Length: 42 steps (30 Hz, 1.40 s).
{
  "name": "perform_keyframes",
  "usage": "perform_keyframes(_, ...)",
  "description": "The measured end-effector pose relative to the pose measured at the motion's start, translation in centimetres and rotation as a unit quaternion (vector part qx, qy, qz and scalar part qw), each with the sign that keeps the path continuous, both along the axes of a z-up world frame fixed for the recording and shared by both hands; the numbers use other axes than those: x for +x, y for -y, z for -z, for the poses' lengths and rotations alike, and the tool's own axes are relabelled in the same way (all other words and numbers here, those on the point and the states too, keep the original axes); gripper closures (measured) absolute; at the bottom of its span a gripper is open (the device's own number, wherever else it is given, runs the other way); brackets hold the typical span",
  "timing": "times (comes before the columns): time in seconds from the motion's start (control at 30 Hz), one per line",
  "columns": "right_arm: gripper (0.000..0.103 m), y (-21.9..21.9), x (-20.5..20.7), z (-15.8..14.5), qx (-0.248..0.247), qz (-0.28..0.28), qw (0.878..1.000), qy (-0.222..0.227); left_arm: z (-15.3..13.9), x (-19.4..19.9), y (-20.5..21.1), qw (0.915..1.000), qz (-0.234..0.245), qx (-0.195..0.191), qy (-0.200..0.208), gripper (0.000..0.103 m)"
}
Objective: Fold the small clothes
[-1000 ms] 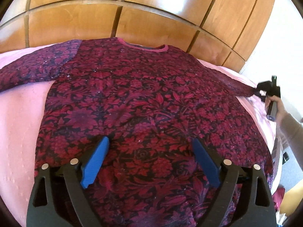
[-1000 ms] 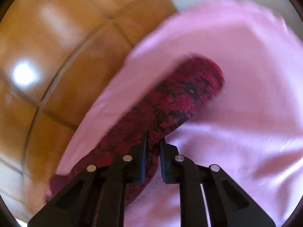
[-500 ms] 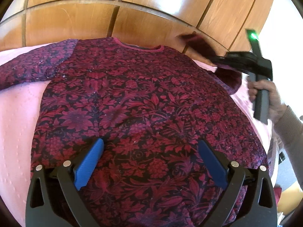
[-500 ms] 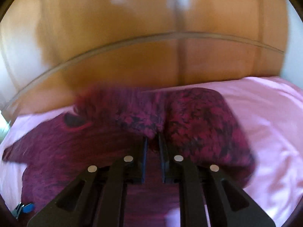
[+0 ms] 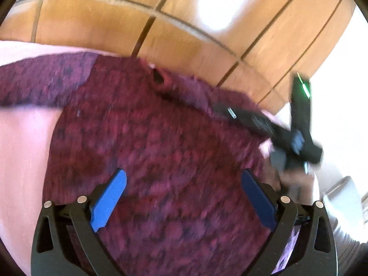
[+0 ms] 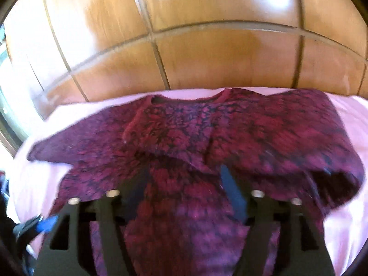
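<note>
A dark red floral long-sleeved top (image 5: pixel 147 142) lies flat on a pink sheet (image 5: pixel 23 151). In the right wrist view the top (image 6: pixel 184 207) has its right sleeve (image 6: pixel 174 135) folded across the chest, its cuff near the neckline. My left gripper (image 5: pixel 184 197) is open and empty over the top's lower body. My right gripper (image 6: pixel 184 184) is open over the chest, just below the folded sleeve; it also shows in the left wrist view (image 5: pixel 253 119) at the right. Both views are blurred.
A glossy wooden panelled headboard (image 6: pixel 207 53) stands behind the bed. The left sleeve (image 5: pixel 41 80) lies stretched out on the sheet. A white wall (image 5: pixel 340 105) is at the right. The sheet's right side (image 6: pixel 349 161) lies bare.
The right gripper carried the right sleeve over onto the chest, then opened and let it go. The left gripper stayed open and shifted slightly over the lower body.
</note>
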State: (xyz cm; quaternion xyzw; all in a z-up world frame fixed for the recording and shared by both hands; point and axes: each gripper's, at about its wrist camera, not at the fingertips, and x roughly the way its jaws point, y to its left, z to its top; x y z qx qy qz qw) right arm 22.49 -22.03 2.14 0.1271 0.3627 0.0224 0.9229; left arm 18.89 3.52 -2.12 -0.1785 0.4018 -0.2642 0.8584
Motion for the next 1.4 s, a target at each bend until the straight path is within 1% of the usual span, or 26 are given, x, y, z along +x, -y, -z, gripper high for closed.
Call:
perform_keyframes(0.13,0.027,3.8,-2.5,-0.7,0.067,0.031,0.997,0.016,-1.0,4.2,0.2,0.9992,-0.020,-0.032,-0.010,0.005)
perform_keyframes(0.2,0.027,6.4,-4.5,-0.6,0.113,0.061,0.992,0.020,-1.1,7.0,0.5,0.9975,-0.034,-0.054,-0.029,0.005)
perform_keyframes(0.23,0.025,7.7,-5.3,-0.5,0.141,0.072,0.987,0.022,-1.1,8.1,0.9,0.9966,-0.036,-0.064,-0.039,0.005)
perform_keyframes(0.27,0.022,9.8,-6.5,-0.1,0.185,0.095,0.978,0.030,-1.0,9.6,1.5,0.9958,-0.038,-0.067,-0.048,0.005)
perform_keyframes(0.33,0.018,12.3,-8.0,0.1,0.225,0.123,0.966,0.044,-0.9,11.5,2.3,0.9951,-0.044,-0.066,-0.060,0.005)
perform_keyframes(0.37,0.017,13.7,-8.7,0.4,0.259,0.135,0.955,0.052,-0.8,12.7,2.8,0.9946,-0.044,-0.066,-0.067,0.005)
perform_keyframes(0.4,0.016,14.7,-9.2,0.7,0.290,0.141,0.945,0.059,-0.6,13.5,3.0,0.9940,-0.046,-0.067,-0.073,0.007)
perform_keyframes(0.47,0.009,16.5,-9.9,0.8,0.339,0.154,0.925,0.076,0.4,15.4,3.7,0.9913,-0.055,-0.072,-0.096,0.018)
perform_keyframes(0.5,0.007,17.0,-10.1,0.9,0.354,0.158,0.918,0.086,1.0,16.2,4.1,0.9899,-0.056,-0.071,-0.109,0.029)
perform_keyframes(0.53,0.007,17.5,-10.2,1.1,0.376,0.162,0.907,0.098,1.4,16.9,4.4,0.9887,-0.064,-0.062,-0.121,0.039)
perform_keyframes(0.57,0.007,17.9,-10.0,1.2,0.391,0.164,0.900,0.102,1.8,17.4,4.7,0.9885,-0.073,-0.048,-0.124,0.050)
perform_keyframes(0.6,0.007,18.2,-9.7,1.4,0.408,0.166,0.892,0.105,2.0,17.7,4.9,0.9892,-0.075,-0.033,-0.122,0.082)
perform_keyframes(0.63,0.007,18.4,-9.4,1.6,0.419,0.166,0.886,0.107,2.0,17.8,4.7,0.9895,-0.077,-0.020,-0.121,0.091)
perform_keyframes(0.67,0.007,18.3,-8.6,1.8,0.428,0.164,0.882,0.106,2.0,17.8,4.2,0.9890,-0.080,-0.028,-0.121,0.091)
perform_keyframes(0.7,0.006,18.1,-8.1,1.8,0.430,0.166,0.882,0.103,1.6,17.5,3.6,0.9893,-0.087,-0.035,-0.112,0.092)
perform_keyframes(0.73,0.006,18.1,-7.7,2.0,0.432,0.166,0.881,0.100,0.9,16.9,2.8,0.9906,-0.094,-0.034,-0.093,0.093)
perform_keyframes(0.87,0.005,17.9,-6.9,2.4,0.439,0.165,0.879,0.090,-0.7,15.3,-0.5,0.9914,-0.111,-0.035,-0.060,0.093)
perform_keyframes(0.93,0.004,17.8,-6.9,2.7,0.450,0.165,0.873,0.094,-1.1,14.7,-2.0,0.9906,-0.122,-0.035,-0.051,0.094)
perform_keyframes(0.97,0.004,17.8,-6.9,2.9,0.452,0.166,0.871,0.094,-1.3,14.2,-2.9,0.9898,-0.128,-0.038,-0.049,0.094)
perform_keyframes(1.03,0.004,17.7,-5.9,3.4,0.454,0.170,0.870,0.087,-1.6,13.3,-3.8,0.9896,-0.135,-0.027,-0.042,0.094)
perform_keyframes(1.1,0.004,17.7,-4.9,3.8,0.438,0.177,0.878,0.072,-1.4,12.9,-4.8,0.9884,-0.145,-0.016,-0.041,0.094)
perform_keyframes(1.17,0.004,17.4,-4.3,4.1,0.423,0.182,0.886,0.061,-0.7,12.9,-5.1,0.9873,-0.150,-0.008,-0.051,0.094)
perform_keyframes(1.2,0.004,17.1,-4.0,4.0,0.406,0.183,0.894,0.055,-0.3,12.9,-5.0,0.9866,-0.153,0.008,-0.054,0.094)
perform_keyframes(1.23,0.004,16.7,-3.9,3.7,0.375,0.191,0.906,0.041,-0.1,12.8,-5.0,0.9859,-0.156,0.017,-0.058,0.094)
perform_keyframes(1.33,0.004,15.8,-4.2,3.1,0.321,0.192,0.927,0.017,1.2,12.4,-4.6,0.9839,-0.157,0.040,-0.074,0.094)
perform_keyframes(1.4,0.004,15.4,-4.7,2.6,0.286,0.198,0.937,-0.004,1.6,11.9,-4.1,0.9848,-0.146,0.069,-0.062,0.094)
